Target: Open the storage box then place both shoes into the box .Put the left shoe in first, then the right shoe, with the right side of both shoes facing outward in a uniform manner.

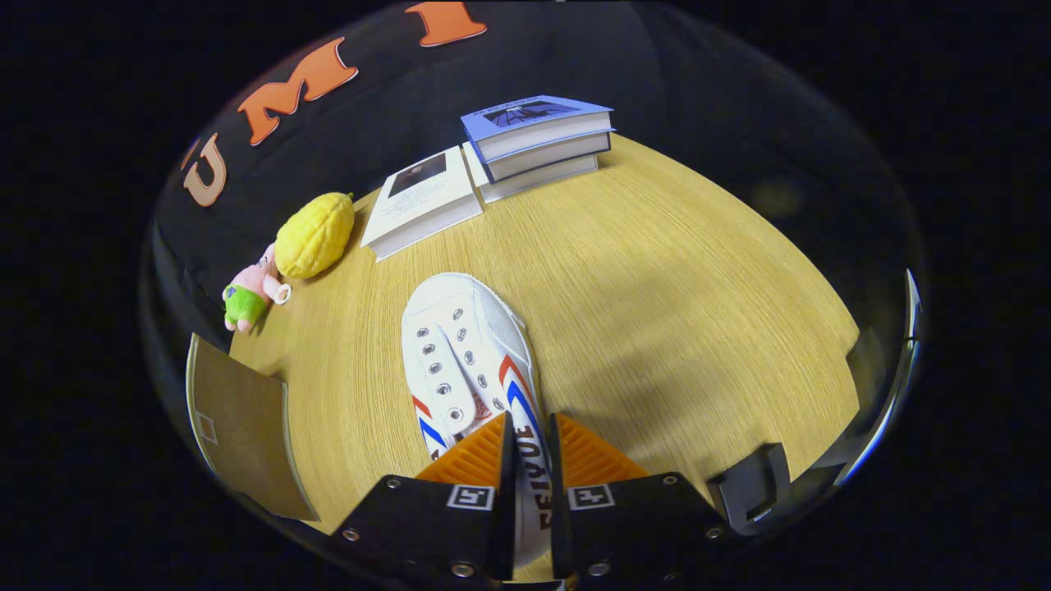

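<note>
A white canvas shoe (472,353) with red and blue chevron stripes lies on the wooden table (673,312), toe pointing away from me. My gripper (531,443) is shut on the shoe's side wall near the heel, both fingers pressing on the canvas from either side. The shoe stretches out ahead of the fingers. A brown flap (242,427), part of the storage box, shows to the left of the fingers.
Beyond the shoe lie a white book (423,201) and a stack of books (538,144). A yellow plush fruit (314,235) and a small pink and green plush toy (250,291) sit by the table's far left edge. A dark fixture (751,488) stands right of the fingers.
</note>
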`<move>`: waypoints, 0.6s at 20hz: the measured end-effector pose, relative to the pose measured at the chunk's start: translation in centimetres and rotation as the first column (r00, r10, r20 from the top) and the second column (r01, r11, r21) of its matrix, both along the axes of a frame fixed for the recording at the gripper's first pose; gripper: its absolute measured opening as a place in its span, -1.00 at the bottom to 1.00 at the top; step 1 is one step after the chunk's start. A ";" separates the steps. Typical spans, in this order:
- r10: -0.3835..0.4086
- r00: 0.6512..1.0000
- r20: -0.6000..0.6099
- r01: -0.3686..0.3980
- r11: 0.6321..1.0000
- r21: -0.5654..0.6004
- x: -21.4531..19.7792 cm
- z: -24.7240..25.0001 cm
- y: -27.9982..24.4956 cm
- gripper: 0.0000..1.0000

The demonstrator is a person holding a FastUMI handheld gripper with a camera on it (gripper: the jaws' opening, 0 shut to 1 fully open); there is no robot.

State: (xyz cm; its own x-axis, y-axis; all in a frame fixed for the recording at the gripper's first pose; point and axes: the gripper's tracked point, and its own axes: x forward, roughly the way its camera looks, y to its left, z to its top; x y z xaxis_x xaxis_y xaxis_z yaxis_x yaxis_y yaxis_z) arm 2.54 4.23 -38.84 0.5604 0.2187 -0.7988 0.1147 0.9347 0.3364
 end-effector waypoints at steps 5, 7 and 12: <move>-0.073 0.996 0.054 0.073 0.997 0.016 0.0 3.5 0.3 -0.99; -0.077 0.993 0.094 0.073 0.997 0.039 0.2 6.0 1.0 -0.99; -0.053 0.980 0.192 0.045 0.998 0.047 -0.3 12.3 4.4 -0.99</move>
